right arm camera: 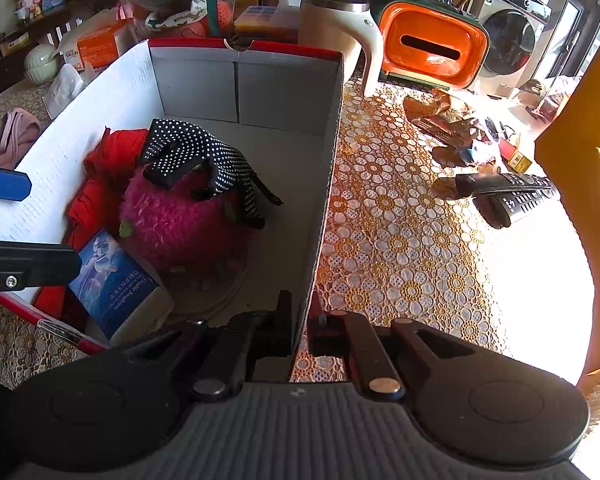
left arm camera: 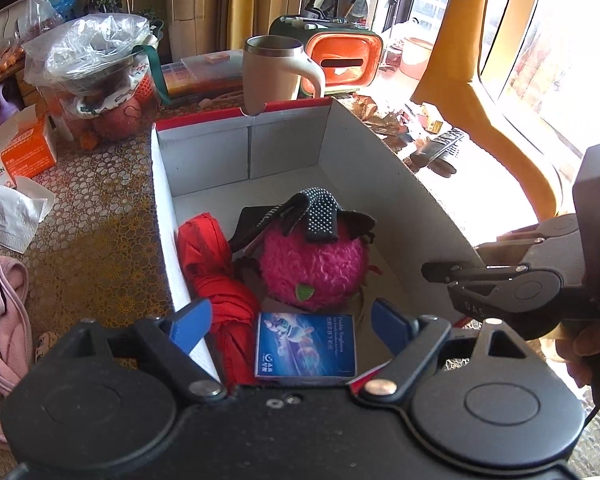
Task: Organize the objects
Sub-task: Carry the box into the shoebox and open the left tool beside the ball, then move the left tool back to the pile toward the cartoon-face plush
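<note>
— Well, where is the blue packet point(left arm camera: 306, 347) placed relative to the left gripper point(left arm camera: 286, 322)?

— It is seen lying flat on the floor of the cardboard box point(left arm camera: 160, 176), directly beneath the blue fingertips point(left arm camera: 190, 326), between the red folded cloth point(left arm camera: 216, 280) and the bare floor of the box. Its long axis is laid roughly across the gap between the fingers. Nothing is pinched: the left jaws are spread wide, well clear of the packet, which appears already set down.

— And the right gripper point(right arm camera: 300, 332)?

— Its jaws are clamped together on the right wall of the box, near the front corner, so the box is judged to be steadied. It is pitched steeply downward.

— Which hand is better placed for a further item?

— The left is the free one, angled down over the box. The pink cloth point(left arm camera: 2, 320) is found on the table to its left, outside the box; the remote control point(right arm camera: 504, 196) lies well apart on the right side, nearer the occupied hand.

— What else is held in the box?

— A pink fuzzy ball point(left arm camera: 314, 268) with a black dotted glove point(left arm camera: 320, 216) draped over it.
</note>
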Motion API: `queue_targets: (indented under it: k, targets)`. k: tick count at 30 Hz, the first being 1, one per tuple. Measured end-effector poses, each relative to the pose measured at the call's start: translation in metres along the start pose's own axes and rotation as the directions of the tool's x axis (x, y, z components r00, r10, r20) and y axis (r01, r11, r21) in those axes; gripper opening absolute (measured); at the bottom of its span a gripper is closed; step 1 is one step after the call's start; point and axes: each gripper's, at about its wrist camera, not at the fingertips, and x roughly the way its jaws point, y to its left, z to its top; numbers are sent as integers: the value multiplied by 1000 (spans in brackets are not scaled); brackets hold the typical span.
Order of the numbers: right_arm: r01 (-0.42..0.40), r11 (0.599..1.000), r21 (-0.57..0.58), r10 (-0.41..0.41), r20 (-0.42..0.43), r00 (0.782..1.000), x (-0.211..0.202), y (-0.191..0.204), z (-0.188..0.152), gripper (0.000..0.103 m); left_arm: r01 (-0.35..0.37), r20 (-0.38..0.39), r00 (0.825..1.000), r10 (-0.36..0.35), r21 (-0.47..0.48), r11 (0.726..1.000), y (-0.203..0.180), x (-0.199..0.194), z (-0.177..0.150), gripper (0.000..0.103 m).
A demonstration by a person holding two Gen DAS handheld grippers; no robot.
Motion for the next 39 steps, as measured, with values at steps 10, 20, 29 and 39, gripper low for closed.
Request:
queue_targets:
  k: [10,20,29,39]
  targets:
    - [16,1000,-6,-16,-4,1000,-1,3,1,8,-54,65,996,57,-56,997,34,-31,-12,95]
    - [27,1000,-10,-27,-9,1000,0,5,2,8,-110,82,989,122,-139,984,79,-43,-30,101]
    - [35,999,-17,-35,-18,999,1,7,3,8,-198,67,974,215,-206,958,132,-39,-50,101]
    - [43,999,-27,-44,-30,999,1,9,5,8,-244,65,962,264,-221,944,167,-22,-69,101]
